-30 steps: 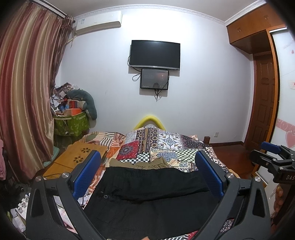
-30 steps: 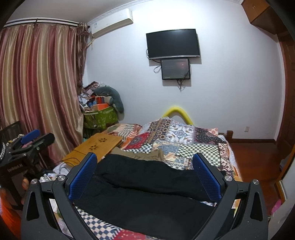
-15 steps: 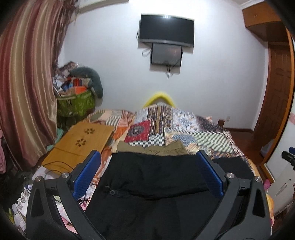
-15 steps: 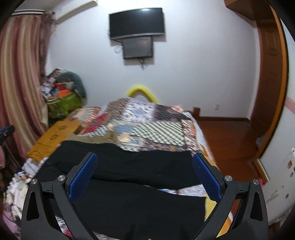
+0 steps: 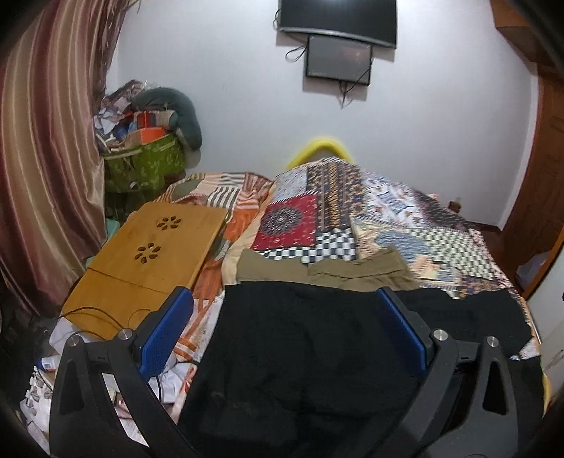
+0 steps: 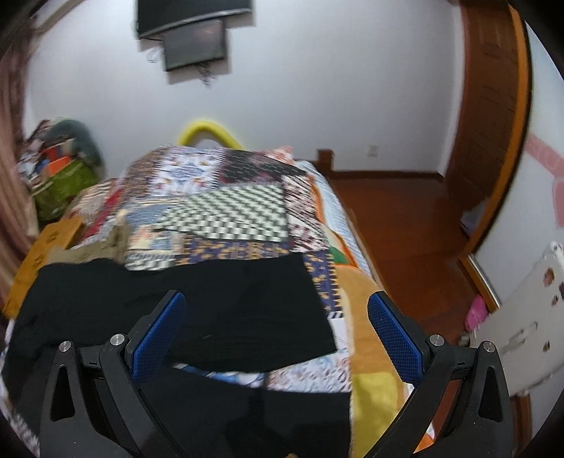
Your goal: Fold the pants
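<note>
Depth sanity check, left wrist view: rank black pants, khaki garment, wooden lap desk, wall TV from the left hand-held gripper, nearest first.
1. black pants, between the fingers
2. khaki garment, just beyond
3. wooden lap desk, left; close to 2, hard to call
4. wall TV, far wall

1. Pants: plain black, no visible pattern.
2. Quilt: patchwork of red medallion, black-and-white check, and blue-and-white prints (blurred in the right wrist view).
3. Second garment: khaki, unpatterned.
4. Lap tray: honey-coloured wood with flower-shaped cut-outs.
5. Curtain: maroon and beige vertical stripes.
6. Left gripper and right gripper: black frames, blue textured pads.
7. Bag: green, leaf print.
8. Floor: reddish-brown wood.
</note>
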Tool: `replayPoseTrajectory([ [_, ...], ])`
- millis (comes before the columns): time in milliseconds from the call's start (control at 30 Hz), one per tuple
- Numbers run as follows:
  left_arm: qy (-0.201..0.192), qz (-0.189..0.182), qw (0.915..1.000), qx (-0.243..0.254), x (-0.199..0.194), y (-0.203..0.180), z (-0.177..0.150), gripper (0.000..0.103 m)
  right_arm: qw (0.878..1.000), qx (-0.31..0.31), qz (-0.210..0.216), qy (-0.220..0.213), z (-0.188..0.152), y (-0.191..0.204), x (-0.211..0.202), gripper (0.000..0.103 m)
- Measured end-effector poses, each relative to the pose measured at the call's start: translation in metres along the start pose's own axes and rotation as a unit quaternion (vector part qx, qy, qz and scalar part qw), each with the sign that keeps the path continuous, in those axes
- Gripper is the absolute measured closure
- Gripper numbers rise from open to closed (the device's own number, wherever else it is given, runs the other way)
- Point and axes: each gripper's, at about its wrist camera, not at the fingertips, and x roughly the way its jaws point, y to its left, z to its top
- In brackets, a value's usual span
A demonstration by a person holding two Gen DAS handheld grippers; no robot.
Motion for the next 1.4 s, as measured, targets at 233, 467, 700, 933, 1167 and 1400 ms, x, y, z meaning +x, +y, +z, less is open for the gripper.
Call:
replayPoseTrajectory([
  [233, 0.074, 0.032, 0.9967, -0.006, 0.082, 0.027, -0.002, 0.000, 0.998, -0.014, -0.043, 0.043, 0.010, -0.013, 0.061, 0.000],
  [467, 0.152, 0.040, 0.9876, -0.008, 0.159, 0.036, -0.014, 0.013, 0.995, -0.051, -0.026, 0.077, 0.018, -0.007, 0.119, 0.013],
  [700, 0.189, 0.038, 0.9810, -0.021, 0.202, 0.045, -0.024, 0.019, 0.990, -0.065, -0.015, 0.121, 0.017, -0.005, 0.173, 0.031],
  [933, 0.217, 0.039, 0.9744, -0.042, 0.221, 0.052, -0.034, 0.021, 0.986, -0.036, 0.006, 0.164, 0.015, -0.018, 0.215, 0.037],
  [1167, 0.210, 0.059, 0.9756, -0.028, 0.221, 0.046, -0.033, 0.044, 0.987, -0.036, 0.030, 0.154, 0.016, -0.009, 0.214, 0.078],
  [1400, 0.179, 0.097, 0.9791, 0.008, 0.204, 0.038, -0.023, 0.072, 0.989, -0.084, -0.003, 0.119, 0.012, 0.004, 0.202, 0.095],
])
